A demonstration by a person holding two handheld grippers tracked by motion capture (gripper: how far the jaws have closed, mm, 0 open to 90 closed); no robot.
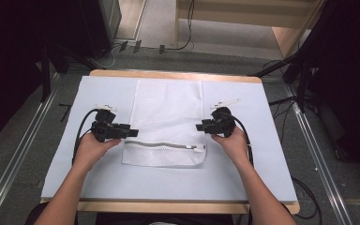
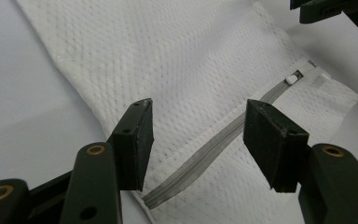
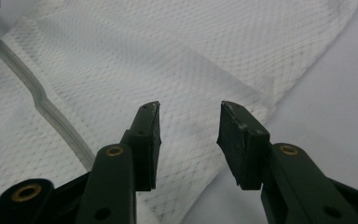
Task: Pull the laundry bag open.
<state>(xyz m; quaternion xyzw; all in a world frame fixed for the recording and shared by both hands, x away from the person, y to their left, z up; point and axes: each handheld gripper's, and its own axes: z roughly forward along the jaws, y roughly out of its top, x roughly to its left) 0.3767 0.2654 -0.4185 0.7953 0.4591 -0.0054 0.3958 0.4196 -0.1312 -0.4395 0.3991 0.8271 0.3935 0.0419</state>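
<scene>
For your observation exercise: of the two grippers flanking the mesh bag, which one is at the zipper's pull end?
The right gripper: the white zipper pull lies just below it, while the left gripper sits at the zipper's other end.

In the left gripper view, the white mesh laundry bag runs off the top and bottom edges, and its grey zipper slips behind the near black pad — we cannot see its end. The other black gripper is cut off at the top right corner. In the right gripper view, the bag leaves the frame at the top and left — its far corners stay unseen.
</scene>
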